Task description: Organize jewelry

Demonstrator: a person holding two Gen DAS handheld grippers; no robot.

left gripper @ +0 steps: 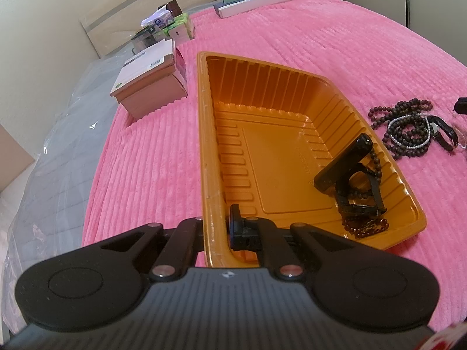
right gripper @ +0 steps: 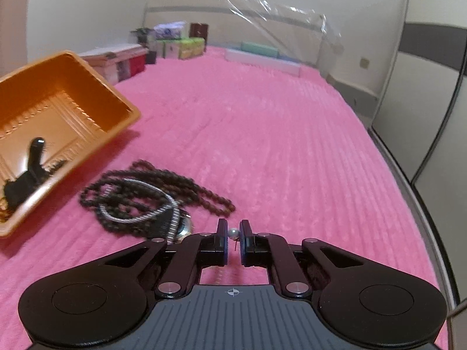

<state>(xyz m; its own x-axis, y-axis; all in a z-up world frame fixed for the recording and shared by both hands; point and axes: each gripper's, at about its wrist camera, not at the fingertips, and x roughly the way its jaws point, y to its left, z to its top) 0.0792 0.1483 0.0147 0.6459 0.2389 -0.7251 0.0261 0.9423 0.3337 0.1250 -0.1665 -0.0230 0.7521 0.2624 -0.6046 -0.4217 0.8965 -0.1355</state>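
An orange plastic tray (left gripper: 262, 110) lies on the pink bedspread; it also shows at the left of the right wrist view (right gripper: 116, 99). My left gripper (left gripper: 217, 227) is shut on the tray's near left rim. In the tray lie a black watch (left gripper: 347, 172) and a reddish bead bracelet (left gripper: 366, 227). A pile of dark bead necklaces with a white pearl strand (left gripper: 408, 128) lies right of the tray; it also shows in the right wrist view (right gripper: 140, 195). My right gripper (right gripper: 233, 233) is shut on a small pearl earring (right gripper: 233, 232), just right of the pile.
Cardboard and coloured boxes (left gripper: 149, 84) stand at the far left of the bed. Flat boxes (left gripper: 251, 0) lie at the head of the bed. Clear plastic sheeting (left gripper: 58, 134) hangs off the bed's left side. A wardrobe (right gripper: 432, 93) stands to the right.
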